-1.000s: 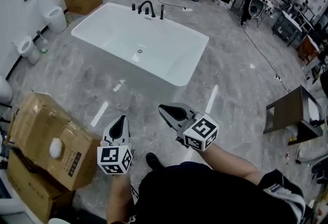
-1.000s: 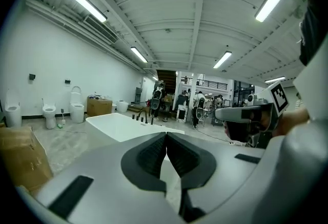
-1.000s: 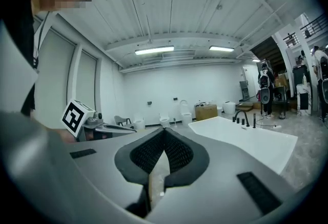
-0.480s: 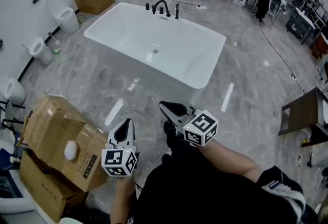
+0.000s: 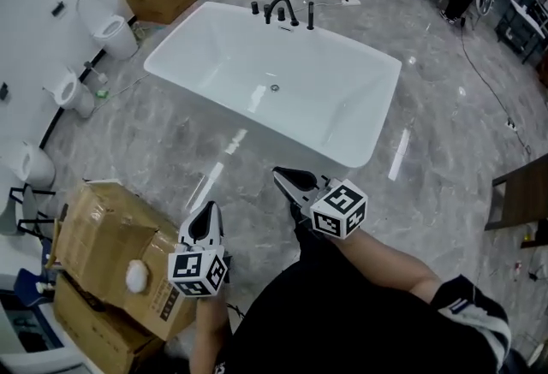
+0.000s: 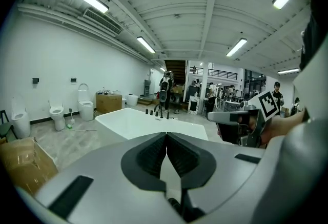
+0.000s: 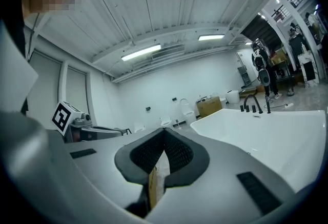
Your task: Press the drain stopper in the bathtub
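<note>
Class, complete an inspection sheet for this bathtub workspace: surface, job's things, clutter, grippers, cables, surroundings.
Surface: glossy grey marble-look floor, with light reflections.
Job's things: white bathtub, no water seen; drain stopper at its bottom, nothing touching it; black faucet at the far rim.
Clutter: stacked cardboard boxes by the person's left side.
Grippers: left gripper and right gripper both shut and empty, short of the tub.
Cables: black cable on the floor right of the tub.
Surroundings: toilets along the left wall.
</note>
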`<state>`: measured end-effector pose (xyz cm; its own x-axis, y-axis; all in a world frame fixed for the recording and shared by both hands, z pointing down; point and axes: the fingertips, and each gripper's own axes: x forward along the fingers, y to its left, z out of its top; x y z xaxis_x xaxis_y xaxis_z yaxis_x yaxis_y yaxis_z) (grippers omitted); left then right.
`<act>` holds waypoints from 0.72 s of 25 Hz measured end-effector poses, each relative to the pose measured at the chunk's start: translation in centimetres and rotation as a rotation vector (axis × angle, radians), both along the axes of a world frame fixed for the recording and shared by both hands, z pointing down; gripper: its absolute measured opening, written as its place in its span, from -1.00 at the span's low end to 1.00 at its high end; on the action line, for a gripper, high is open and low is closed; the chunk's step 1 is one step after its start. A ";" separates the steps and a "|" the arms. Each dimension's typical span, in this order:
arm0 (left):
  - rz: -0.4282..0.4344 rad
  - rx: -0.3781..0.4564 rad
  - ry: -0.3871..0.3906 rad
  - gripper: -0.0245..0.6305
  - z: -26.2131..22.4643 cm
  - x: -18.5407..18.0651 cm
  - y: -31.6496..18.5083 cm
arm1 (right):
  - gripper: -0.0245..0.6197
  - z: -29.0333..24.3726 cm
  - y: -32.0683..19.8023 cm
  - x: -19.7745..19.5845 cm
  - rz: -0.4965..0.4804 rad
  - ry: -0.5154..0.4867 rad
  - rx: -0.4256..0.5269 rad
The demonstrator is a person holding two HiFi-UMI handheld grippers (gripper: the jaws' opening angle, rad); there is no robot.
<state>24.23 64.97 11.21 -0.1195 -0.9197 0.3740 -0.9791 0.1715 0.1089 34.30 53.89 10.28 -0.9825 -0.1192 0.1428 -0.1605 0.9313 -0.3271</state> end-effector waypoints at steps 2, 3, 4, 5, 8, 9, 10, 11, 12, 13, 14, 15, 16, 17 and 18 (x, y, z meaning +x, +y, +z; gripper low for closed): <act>0.001 -0.002 0.006 -0.88 -0.1 -1.9 -3.9 | -0.88 0.4 -3.7 -1.7 -0.003 0.014 -0.004; 0.006 -0.004 0.009 -0.88 -0.2 -2.8 -5.8 | -0.88 0.7 -5.5 -2.6 -0.007 0.025 -0.007; 0.012 -0.008 0.011 -0.88 -0.2 -3.6 -7.7 | -0.88 1.0 -7.2 -3.6 -0.013 0.038 -0.012; 0.016 -0.014 0.015 -0.88 -0.1 -4.4 -9.5 | -0.88 1.4 -9.0 -4.5 -0.019 0.052 -0.019; 0.005 -0.039 0.038 -0.88 0.8 -7.3 -14.5 | -0.88 2.7 -14.3 -7.7 -0.042 0.093 -0.036; -0.003 -0.042 0.045 -0.88 0.9 -8.3 -16.0 | -0.88 2.7 -16.0 -8.9 -0.054 0.099 -0.035; -0.012 -0.044 0.048 -0.88 1.0 -9.3 -17.4 | -0.88 2.5 -17.4 -10.0 -0.070 0.101 -0.029; -0.021 -0.044 0.046 -0.88 1.0 -10.3 -18.6 | -0.88 2.3 -18.6 -11.1 -0.087 0.102 -0.022; -0.033 -0.043 0.046 -0.88 1.0 -11.3 -19.5 | -0.88 2.1 -19.7 -12.1 -0.099 0.102 -0.013; -0.046 -0.041 0.049 -0.88 1.0 -12.4 -20.4 | -0.88 1.9 -20.8 -13.1 -0.105 0.102 -0.008; -0.058 -0.039 0.057 -0.88 1.2 -13.4 -21.2 | -0.88 1.8 -21.9 -14.0 -0.104 0.102 -0.008; -0.066 -0.040 0.066 -0.88 1.3 -14.3 -21.8 | -0.88 1.8 -22.8 -14.7 -0.099 0.103 -0.012; -0.069 -0.043 0.073 -0.88 1.6 -15.2 -22.4 | -0.88 1.8 -23.6 -15.3 -0.093 0.106 -0.016; -0.069 -0.048 0.078 -0.88 1.8 -16.0 -23.0 | -0.88 2.0 -24.3 -16.0 -0.086 0.111 -0.020; -0.068 -0.050 0.081 -0.88 2.0 -16.9 -23.7 | -0.88 2.2 -24.9 -16.6 -0.080 0.119 -0.022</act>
<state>7.32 41.30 13.23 -0.1486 -0.8904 0.4303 -0.9533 0.2448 0.1772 17.70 28.95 12.50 -0.9646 -0.0366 0.2611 -0.1250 0.9353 -0.3309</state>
